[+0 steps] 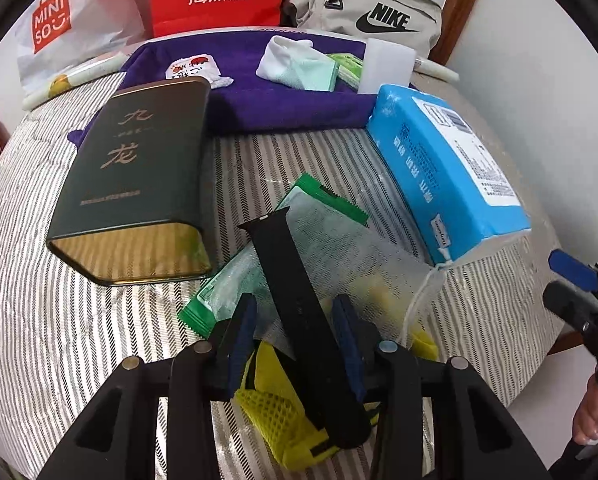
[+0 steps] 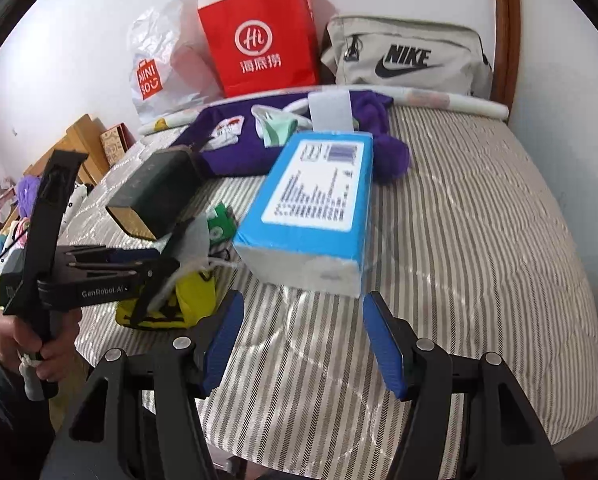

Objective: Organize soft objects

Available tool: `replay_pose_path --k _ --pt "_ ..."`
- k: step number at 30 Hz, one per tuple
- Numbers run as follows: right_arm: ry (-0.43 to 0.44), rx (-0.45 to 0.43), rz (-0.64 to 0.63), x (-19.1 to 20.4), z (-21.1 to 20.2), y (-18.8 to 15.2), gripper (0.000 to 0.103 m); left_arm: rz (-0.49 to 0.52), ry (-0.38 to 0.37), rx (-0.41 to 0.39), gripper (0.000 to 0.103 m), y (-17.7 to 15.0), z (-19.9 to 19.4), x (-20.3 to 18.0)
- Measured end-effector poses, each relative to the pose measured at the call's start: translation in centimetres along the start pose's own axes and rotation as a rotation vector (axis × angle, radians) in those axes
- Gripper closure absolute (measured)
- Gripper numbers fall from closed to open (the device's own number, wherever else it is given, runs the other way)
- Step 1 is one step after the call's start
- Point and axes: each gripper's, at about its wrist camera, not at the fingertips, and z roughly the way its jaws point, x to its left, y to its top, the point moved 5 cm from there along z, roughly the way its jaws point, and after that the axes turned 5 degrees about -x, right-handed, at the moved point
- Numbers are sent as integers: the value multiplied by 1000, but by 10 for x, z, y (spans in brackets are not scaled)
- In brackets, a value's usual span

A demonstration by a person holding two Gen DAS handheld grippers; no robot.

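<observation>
While left gripper (image 1: 295, 332) fingers clamp black strap (image 1: 299, 312) | right gripper (image 2: 303, 340) fingers apart | striped mattress (image 2: 479, 240) bare rightward

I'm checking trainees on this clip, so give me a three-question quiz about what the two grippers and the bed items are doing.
1. True or false: the right gripper holds the blue tissue pack.
2. What lies between the jaws of the left gripper? A) black strap B) dark green tin C) white sponge block
3. Fill in: the folded white cloth rests on a ___ towel.

Key: 1 false, its jaws are open and empty. 2 A. 3 purple.
</observation>
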Motion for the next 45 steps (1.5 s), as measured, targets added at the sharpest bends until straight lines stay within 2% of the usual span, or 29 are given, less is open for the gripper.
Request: replay_pose_path --k 2,4,5,10,17,21,23,25,27,30,34,36,39,42,44,45 --pt "3 13 2 -1 5 -5 42 16 5 -11 68 0 3 -3" --pt "2 20 3 -1 7 -8 42 38 11 -20 78 1 1 -5" --pt "-2 23 2 -2 8 -9 42 39 4 -21 79 1 -1 -6" --pt "5 25 4 0 8 -10 42 39 4 12 79 3 6 -9" --pt "19 27 -30 14 5 -9 42 41 -68 -61 83 11 -19 -14" --pt "37 28 -42 26 8 -5 42 41 -75 -82 83 16 -37 -12" --pt "56 36 -45 34 11 -4 42 45 -45 -86 83 16 -46 -6" --pt "81 47 -50 42 14 -4 42 44 -44 -90 84 14 -55 1" --pt "104 64 -54 51 21 -4 42 39 -36 -94 90 11 -63 10" --pt "131 92 -55 65 35 -2 42 27 -28 -118 90 5 -76 24" --pt "158 123 -34 78 54 3 42 -14 -44 -134 93 -2 -80 44" --pt "153 137 -23 82 63 5 42 -49 -61 -113 93 -7 -74 55" --pt "136 160 -16 87 73 3 42 -96 -127 -88 93 -14 -64 62" --pt "130 167 -10 90 78 3 42 -156 -199 -80 86 -16 -57 63" --pt "125 177 -11 91 81 3 42 -190 -264 -75 66 -13 -50 58" --pt "122 179 -13 92 81 3 42 -199 -267 -76 63 -12 -48 56"
